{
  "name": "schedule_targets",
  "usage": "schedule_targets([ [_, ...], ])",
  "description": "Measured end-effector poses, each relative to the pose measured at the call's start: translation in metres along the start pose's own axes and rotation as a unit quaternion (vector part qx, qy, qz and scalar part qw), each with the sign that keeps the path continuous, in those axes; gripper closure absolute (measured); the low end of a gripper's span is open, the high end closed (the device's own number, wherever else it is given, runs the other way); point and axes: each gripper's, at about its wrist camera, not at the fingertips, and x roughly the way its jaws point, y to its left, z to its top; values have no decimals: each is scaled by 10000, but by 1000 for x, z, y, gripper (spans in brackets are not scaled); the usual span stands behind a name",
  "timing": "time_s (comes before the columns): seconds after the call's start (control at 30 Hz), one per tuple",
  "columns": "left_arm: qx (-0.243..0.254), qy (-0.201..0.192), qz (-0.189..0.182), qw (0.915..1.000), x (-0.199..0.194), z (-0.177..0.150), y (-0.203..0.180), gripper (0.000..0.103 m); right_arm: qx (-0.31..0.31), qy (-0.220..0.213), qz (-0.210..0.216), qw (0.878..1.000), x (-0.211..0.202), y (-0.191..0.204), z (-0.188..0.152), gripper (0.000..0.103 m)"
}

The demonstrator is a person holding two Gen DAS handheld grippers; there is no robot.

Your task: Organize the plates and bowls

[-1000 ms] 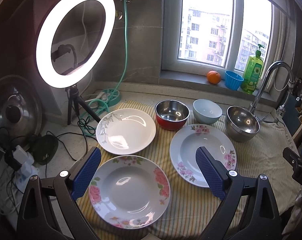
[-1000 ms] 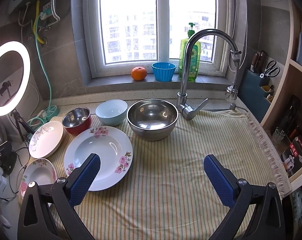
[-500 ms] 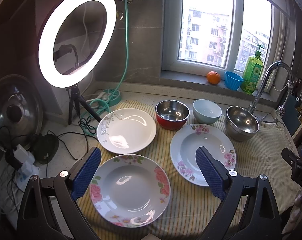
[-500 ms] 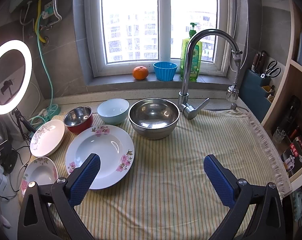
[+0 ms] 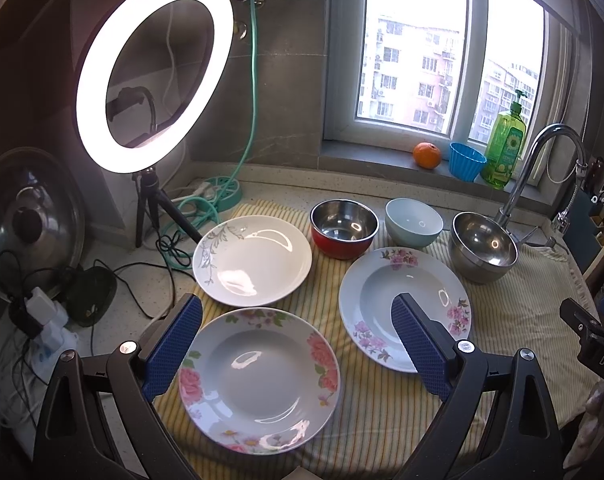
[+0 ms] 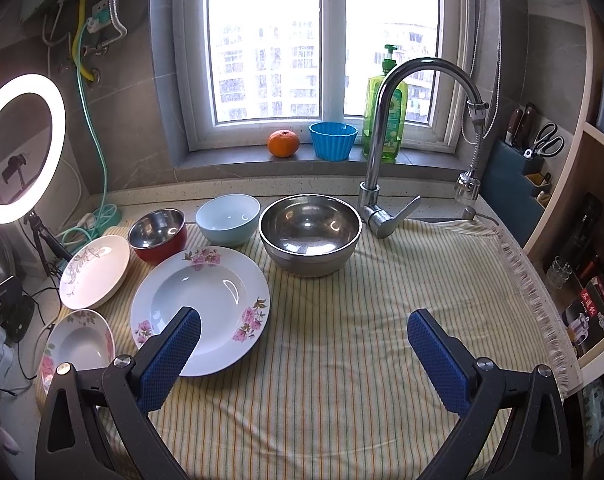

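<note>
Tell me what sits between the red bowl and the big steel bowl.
The light blue bowl sits between the red bowl and the big steel bowl, clearest in the right wrist view.

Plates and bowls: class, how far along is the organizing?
Done: nothing; no piece is stacked. In hand: nothing; the left gripper and right gripper are open and empty. Left: three plates, including the pink-rose plate, and three bowls, including the large steel bowl, all lie separate.
</note>
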Motion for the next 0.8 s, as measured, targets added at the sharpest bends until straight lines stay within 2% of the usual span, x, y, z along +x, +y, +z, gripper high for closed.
schedule_targets([
  [0.37,-6,152,-46,9999,9,0,-1,8,74,144,97,9998,12,-7,-5,1],
  [0.8,-309,492,-246,9980,32,9,18,10,254,364,338,9984,38,-19,-5,1],
])
